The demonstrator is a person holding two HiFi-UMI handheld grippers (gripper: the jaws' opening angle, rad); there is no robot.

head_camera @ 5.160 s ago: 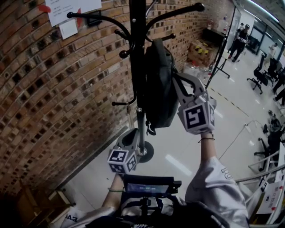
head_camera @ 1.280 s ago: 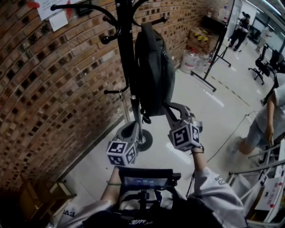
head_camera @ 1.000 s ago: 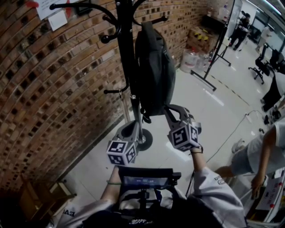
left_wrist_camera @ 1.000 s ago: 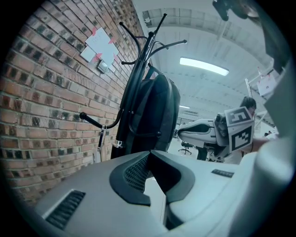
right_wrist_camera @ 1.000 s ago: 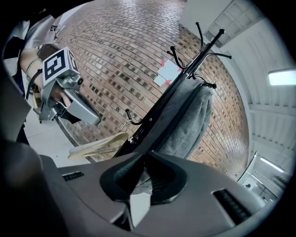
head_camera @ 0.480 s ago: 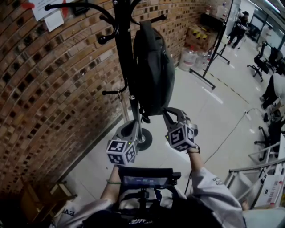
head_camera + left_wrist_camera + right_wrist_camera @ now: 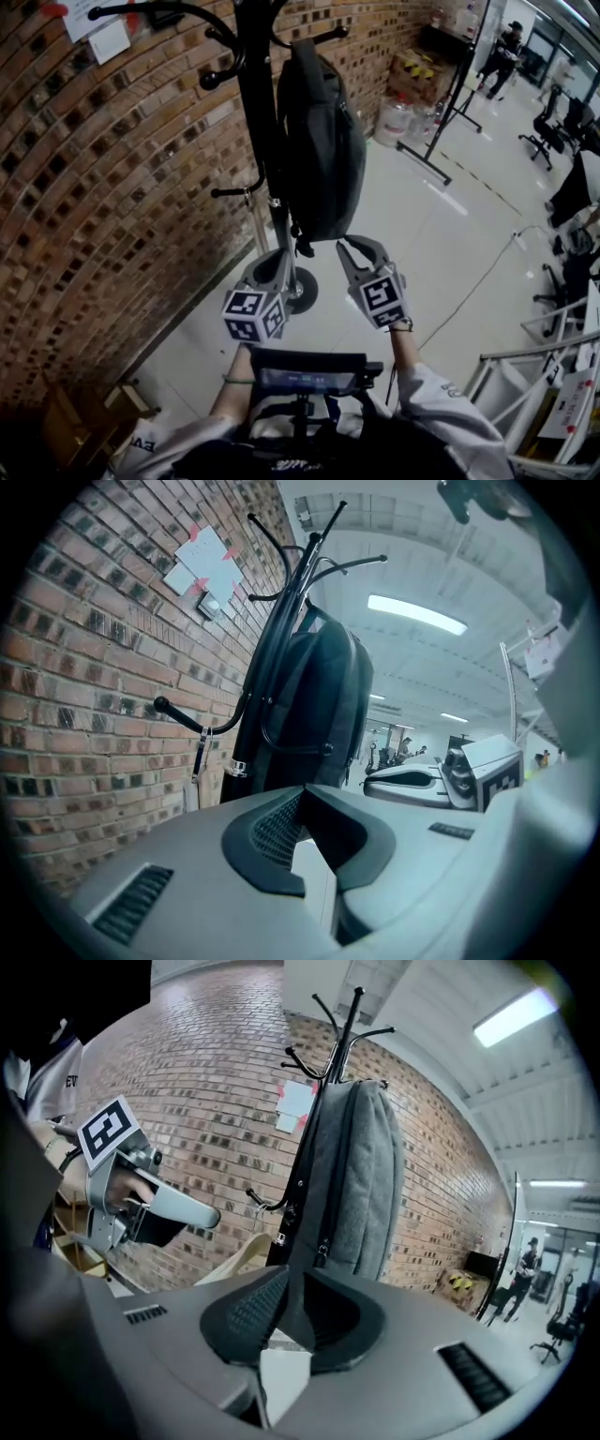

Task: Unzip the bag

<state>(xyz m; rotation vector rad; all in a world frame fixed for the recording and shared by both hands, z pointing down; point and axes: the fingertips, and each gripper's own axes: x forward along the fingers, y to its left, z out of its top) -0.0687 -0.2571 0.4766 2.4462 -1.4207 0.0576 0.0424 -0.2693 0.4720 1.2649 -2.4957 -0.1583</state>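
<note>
A dark grey backpack (image 7: pixel 323 141) hangs from a black coat rack (image 7: pixel 255 112) against the brick wall. My right gripper (image 7: pixel 361 246) is just below the bag's bottom and touches nothing. Its jaws are opening and nothing is between them. In the right gripper view the bag (image 7: pixel 361 1176) rises above the jaws, with a small metal pull (image 7: pixel 322 1248) at its lower edge. My left gripper (image 7: pixel 272 270) hangs lower left by the rack's pole, jaws together and empty. The left gripper view shows the bag (image 7: pixel 319 705) ahead and the right gripper (image 7: pixel 422 780) beside it.
The rack's round base (image 7: pixel 302 291) stands on the pale floor under the grippers. The brick wall (image 7: pixel 103 206) fills the left. A black stand (image 7: pixel 441 112), boxes and water jugs (image 7: pixel 403 117) are behind the bag. People and office chairs are far right.
My right gripper has come down from the bag's side to just under its bottom, and its jaws have parted. The left gripper has stayed in place.
</note>
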